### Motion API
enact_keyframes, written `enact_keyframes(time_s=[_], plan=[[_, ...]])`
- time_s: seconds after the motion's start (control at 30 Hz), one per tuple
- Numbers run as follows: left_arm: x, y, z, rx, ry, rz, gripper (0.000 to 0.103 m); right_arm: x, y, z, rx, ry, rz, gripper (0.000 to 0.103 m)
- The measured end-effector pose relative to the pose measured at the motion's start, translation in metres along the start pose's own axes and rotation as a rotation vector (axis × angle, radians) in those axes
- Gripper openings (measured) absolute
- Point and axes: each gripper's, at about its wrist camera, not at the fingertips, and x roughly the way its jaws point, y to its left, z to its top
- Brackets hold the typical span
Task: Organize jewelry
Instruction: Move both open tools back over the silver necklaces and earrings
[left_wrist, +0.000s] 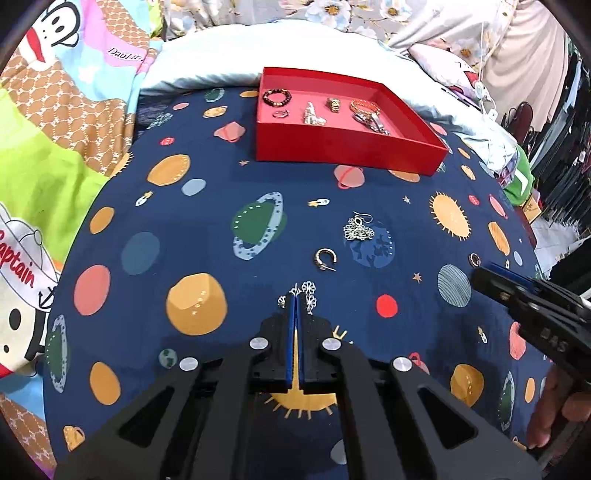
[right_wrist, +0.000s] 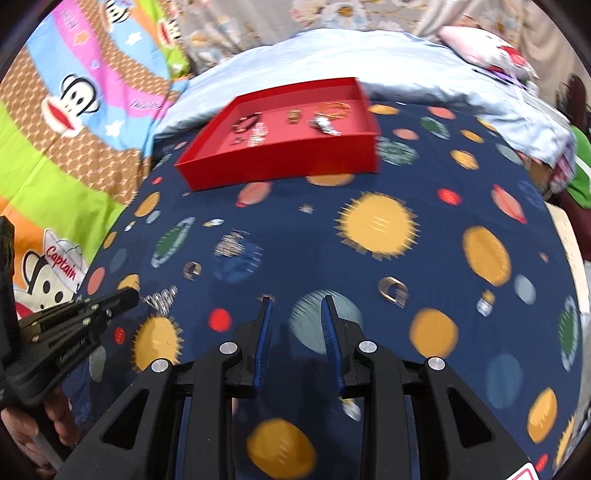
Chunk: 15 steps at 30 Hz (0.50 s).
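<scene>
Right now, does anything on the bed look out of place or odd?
Yes. Most jewelry sits in the red box, but three pieces lie loose on the space-print sheet: a silver flower earring, a gold hoop and a small ring. The left tool is shut on a matching flower earring.

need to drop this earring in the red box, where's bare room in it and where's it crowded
Free: the red box's near strip and its right-front corner. Crowded: the far row, from the dark bead bracelet to the orange bracelet and the silver pieces beside it.
</scene>
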Motion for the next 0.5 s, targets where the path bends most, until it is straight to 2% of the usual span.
enact_keyframes(time_s=[0.27,0.5], plan=[[-0.011,0.013,0.002,-0.03,-0.013,-0.008,0.0,0.038,0.03,0.03,-0.054,0.017,0.056,0.026],[-0.015,0.017,0.005,-0.041,-0.022,-0.03,0.0,0.068,0.037,0.05,-0.07,0.041,0.055,0.026]])
